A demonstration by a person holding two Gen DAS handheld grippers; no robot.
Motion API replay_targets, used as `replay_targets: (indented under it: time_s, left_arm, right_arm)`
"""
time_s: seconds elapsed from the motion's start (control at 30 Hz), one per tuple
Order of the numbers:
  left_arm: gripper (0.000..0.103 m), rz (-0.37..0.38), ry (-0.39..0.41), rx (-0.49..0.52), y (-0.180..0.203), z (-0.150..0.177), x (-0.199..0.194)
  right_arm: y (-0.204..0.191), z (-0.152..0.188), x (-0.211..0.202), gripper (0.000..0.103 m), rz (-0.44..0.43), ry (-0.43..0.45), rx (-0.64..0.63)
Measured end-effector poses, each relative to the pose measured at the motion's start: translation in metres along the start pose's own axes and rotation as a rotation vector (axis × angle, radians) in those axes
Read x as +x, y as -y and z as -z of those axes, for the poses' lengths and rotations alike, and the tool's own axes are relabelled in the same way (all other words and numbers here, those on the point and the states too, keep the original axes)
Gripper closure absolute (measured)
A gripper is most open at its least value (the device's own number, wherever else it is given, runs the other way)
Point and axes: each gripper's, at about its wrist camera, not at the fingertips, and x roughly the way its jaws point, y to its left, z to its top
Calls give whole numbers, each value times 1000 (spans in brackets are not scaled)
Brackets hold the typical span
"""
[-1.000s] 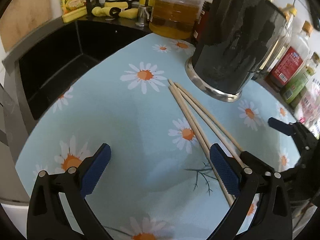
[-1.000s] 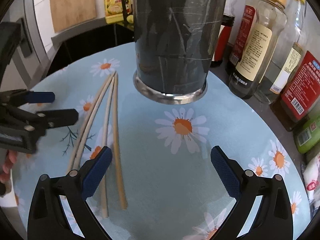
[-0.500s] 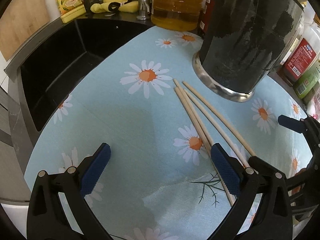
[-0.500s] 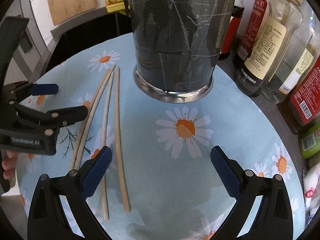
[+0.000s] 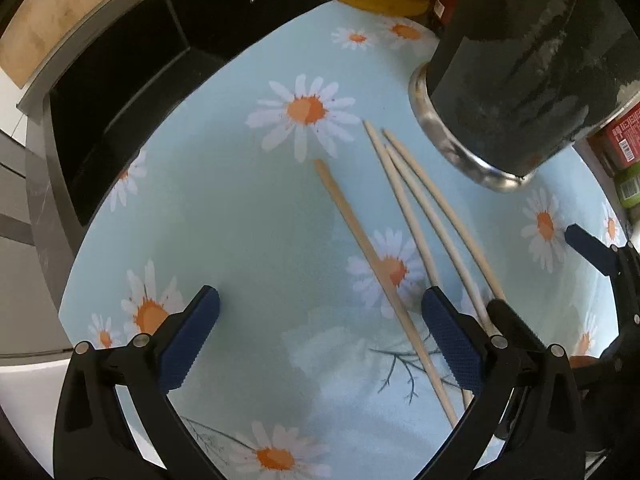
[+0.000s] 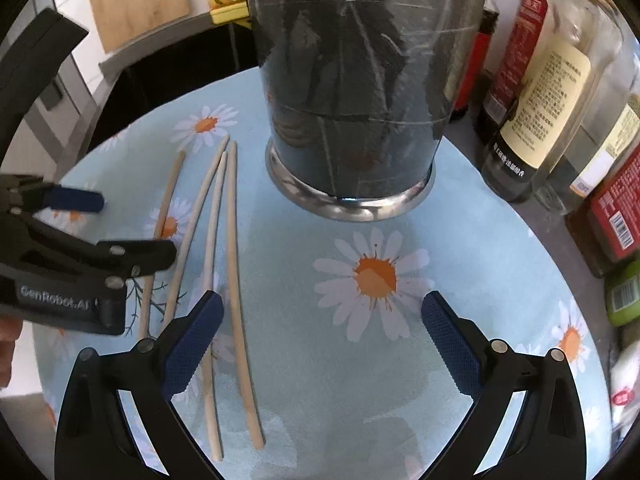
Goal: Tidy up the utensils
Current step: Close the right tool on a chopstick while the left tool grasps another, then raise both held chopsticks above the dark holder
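Left wrist view: left gripper (image 5: 318, 330) spread wide and empty over the daisy cloth (image 5: 240, 200), four chopsticks (image 5: 404, 216) flat just left of the dark holder (image 5: 516, 80). Right wrist view: right gripper (image 6: 320, 338) likewise agape, holding nothing, chopsticks (image 6: 216, 240) left of the holder (image 6: 352, 100), bottles (image 6: 536, 92) to its right.

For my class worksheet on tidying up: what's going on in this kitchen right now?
A person holds two sets of tongs over a daisy-print cloth. Four wooden chopsticks lie loose on it beside a tall dark holder. One chopstick lies apart from the other three. The left tongs are open around that stick's lower part, not gripping it. The right tongs are open and empty. Nothing is in the holder yet, as far as can be seen.
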Motion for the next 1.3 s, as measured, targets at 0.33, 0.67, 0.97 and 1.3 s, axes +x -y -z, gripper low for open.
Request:
replay_targets:
  time_s: [0.33, 0.67, 0.97, 1.3]
  left_arm:
    - [8, -2, 2, -32, -6, 14, -4]
    - [96, 42, 7, 0, -37, 34, -22]
    - [98, 114, -22, 31, -57, 60, -28]
    - [98, 143, 6, 30, -72, 52, -42]
  right_arm:
    - [3, -1, 0, 9, 4, -32, 9]
    - [-9, 8, -21, 98, -54, -80, -96]
    - [35, 49, -46, 98, -273, -92, 132]
    - [65, 81, -108, 98, -312, 5, 290]
